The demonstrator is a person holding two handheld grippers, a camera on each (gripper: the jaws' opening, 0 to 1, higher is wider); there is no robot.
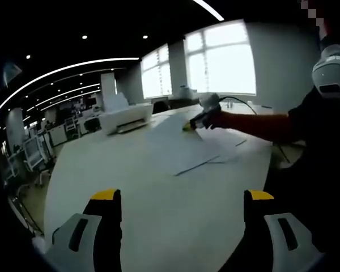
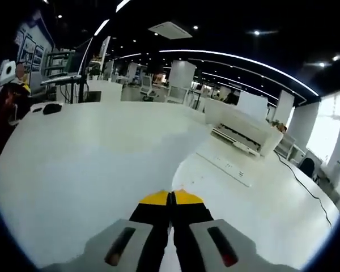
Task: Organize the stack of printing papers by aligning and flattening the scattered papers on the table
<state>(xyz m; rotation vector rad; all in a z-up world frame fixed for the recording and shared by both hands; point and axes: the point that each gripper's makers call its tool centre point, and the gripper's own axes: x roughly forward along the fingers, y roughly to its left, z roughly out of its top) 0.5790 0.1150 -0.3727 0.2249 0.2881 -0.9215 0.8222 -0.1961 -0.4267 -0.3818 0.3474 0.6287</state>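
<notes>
Left gripper view has the left gripper (image 1: 181, 198) hanging over the white table (image 1: 158, 226) with its yellow-tipped jaws spread wide apart, nothing between them. Further out on the tabletop sits the messy stack of papers (image 1: 187, 148), sheets fanned out and not lined up, roughly mid-table. The right gripper (image 1: 190, 126) comes in from the right on a red sleeve (image 1: 252, 124), its tip touching the far side of that stack. A white printer (image 1: 124, 118) sits beyond the papers, near the far edge, with bright windows (image 1: 221, 59) behind.

Over in the right gripper view, the right gripper (image 2: 171, 197) has its jaws pressed together, and a big white sheet of paper (image 2: 102, 164) runs right out from the tips, so it looks pinched on that sheet, though the exact pinch point is hard to make out. Same printer (image 2: 241, 131) sits off to the right of the sheet, with a black cable (image 2: 297, 181) trailing across the table (image 2: 260, 209) beside it.
</notes>
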